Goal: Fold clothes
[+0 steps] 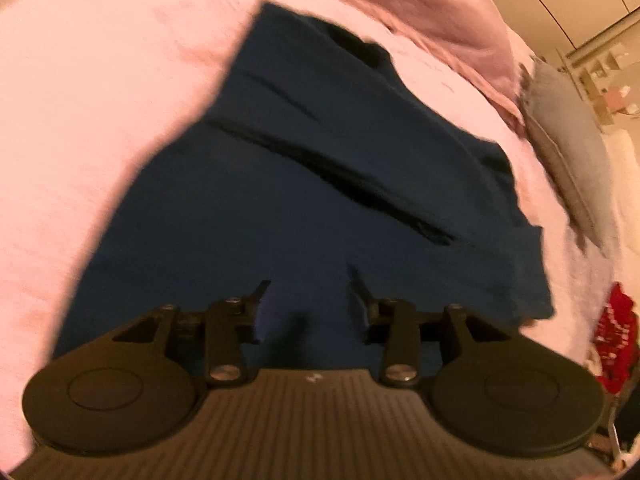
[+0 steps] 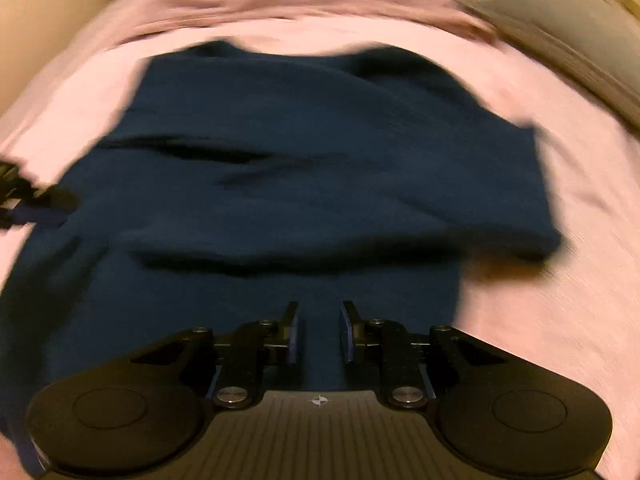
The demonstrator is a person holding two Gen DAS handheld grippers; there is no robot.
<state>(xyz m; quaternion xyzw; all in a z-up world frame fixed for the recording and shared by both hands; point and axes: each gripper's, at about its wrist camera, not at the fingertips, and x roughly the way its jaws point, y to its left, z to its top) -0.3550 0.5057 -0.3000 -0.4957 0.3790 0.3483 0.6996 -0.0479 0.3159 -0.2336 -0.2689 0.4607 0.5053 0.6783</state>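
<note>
A dark blue garment [image 1: 304,168] lies spread on a pink bedsheet [image 1: 92,120], with a fold running across its middle. It also fills the right wrist view [image 2: 304,168]. My left gripper [image 1: 310,286] is open just above the cloth near its lower part, with nothing between the fingers. My right gripper [image 2: 319,316] is open with a narrower gap, over the garment's near edge. The left gripper's fingers [image 2: 24,200] show at the far left of the right wrist view, at the garment's left edge. Both views are motion-blurred.
A crumpled pink blanket [image 1: 420,12] lies beyond the garment. A grey pillow [image 1: 568,148] sits at the right, and a red garment [image 1: 616,340] lies at the bed's right edge. Wardrobe doors and a shelf [image 1: 600,68] stand beyond.
</note>
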